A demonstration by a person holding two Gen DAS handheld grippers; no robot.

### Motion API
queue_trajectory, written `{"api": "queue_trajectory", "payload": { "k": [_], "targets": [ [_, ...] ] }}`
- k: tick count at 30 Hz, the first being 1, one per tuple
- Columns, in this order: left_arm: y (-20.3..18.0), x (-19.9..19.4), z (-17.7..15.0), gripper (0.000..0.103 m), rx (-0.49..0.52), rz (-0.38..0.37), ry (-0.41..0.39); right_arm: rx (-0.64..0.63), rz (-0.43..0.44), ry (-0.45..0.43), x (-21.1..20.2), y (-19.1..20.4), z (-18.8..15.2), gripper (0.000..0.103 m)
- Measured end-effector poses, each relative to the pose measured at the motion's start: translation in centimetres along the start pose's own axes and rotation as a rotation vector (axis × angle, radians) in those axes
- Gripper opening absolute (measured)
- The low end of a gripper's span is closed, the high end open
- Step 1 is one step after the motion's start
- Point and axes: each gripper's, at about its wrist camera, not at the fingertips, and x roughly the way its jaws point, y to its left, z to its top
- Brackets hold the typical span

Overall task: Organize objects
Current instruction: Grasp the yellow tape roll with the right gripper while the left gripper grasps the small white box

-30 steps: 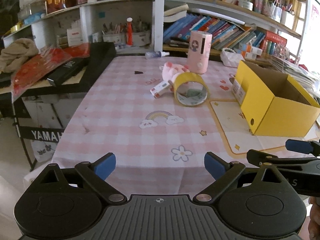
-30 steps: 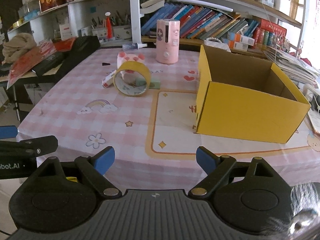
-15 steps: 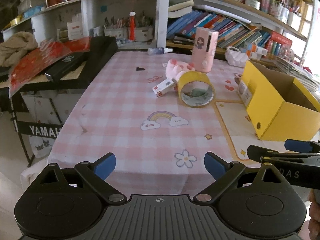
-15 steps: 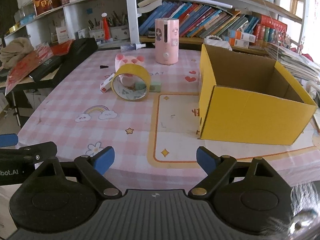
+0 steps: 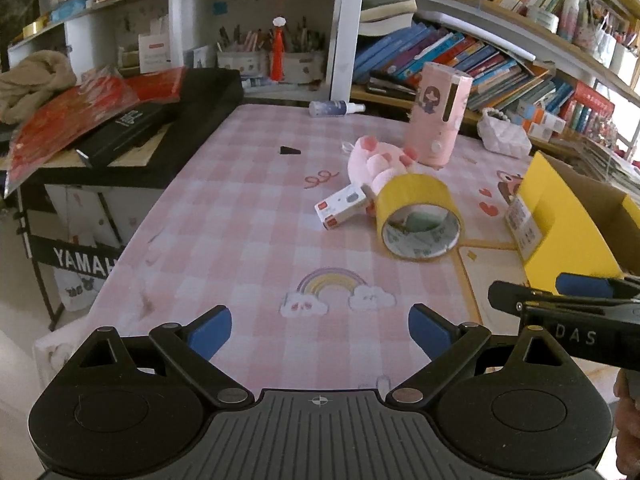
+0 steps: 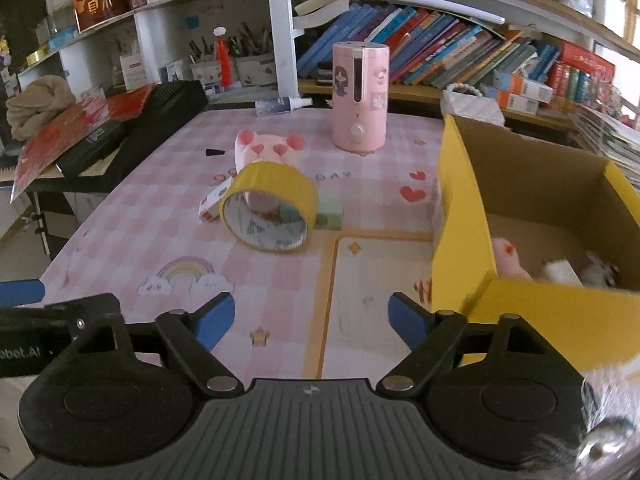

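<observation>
I have both grippers spread wide and holding nothing: the left gripper (image 5: 319,330) hangs low in its frame over the rainbow print, the right gripper (image 6: 311,316) low in its frame between the tape and the box. The things to tidy sit mid-frame on the surface (image 5: 248,216): a yellow tape roll (image 5: 420,216) tipped on edge, a small white carton (image 5: 343,206) just left of it, a pink plush (image 5: 376,160) touching the roll from behind, and, in the right view, a green block (image 6: 329,213) right behind the roll. The yellow box (image 6: 460,216) fills the right of the right view and already holds a few small items at its bottom. My worry is the roll: standing on its rim, it could roll or tip if one finger nudges it before the other closes, and it would knock the carton or the block with it. The plush leaning on it may drag along too. The box wall nearest me is tall and thin, so a loaded gripper coming in low could clip the edge and shove the box. The two grippers are also near each other, so crossing paths is a risk. Compared with a second ago, both views sit closer to the cluster and higher, and the right view now looks down into the box, where its contents were hidden before.
</observation>
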Motion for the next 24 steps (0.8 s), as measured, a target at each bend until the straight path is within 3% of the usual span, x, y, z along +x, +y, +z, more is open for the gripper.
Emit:
{"api": "queue_trajectory", "payload": {
  "k": [14, 19, 20, 24],
  "targets": [
    [0.1, 4.4, 3.3, 0.096, -0.033, 0.062, 0.035, -0.098, 0.022, 0.029, 7.7, 0.2, 4.8, 0.074],
    [0.1, 5.6, 3.9, 0.095, -0.037, 0.072, 0.058, -0.184, 0.02, -0.016, 10.1, 1.1, 5.9, 0.072],
    [0.1, 5.9, 4.0, 0.095, -0.038, 0.073, 0.061, -0.187, 0.029, -0.023, 10.5, 1.1, 6.1, 0.068],
    [0.3, 7.0, 4.5, 0.095, -0.056, 0.076, 0.069, -0.156, 0.083, -0.042, 11.0, 0.1, 7.2, 0.02]
  ]
}}
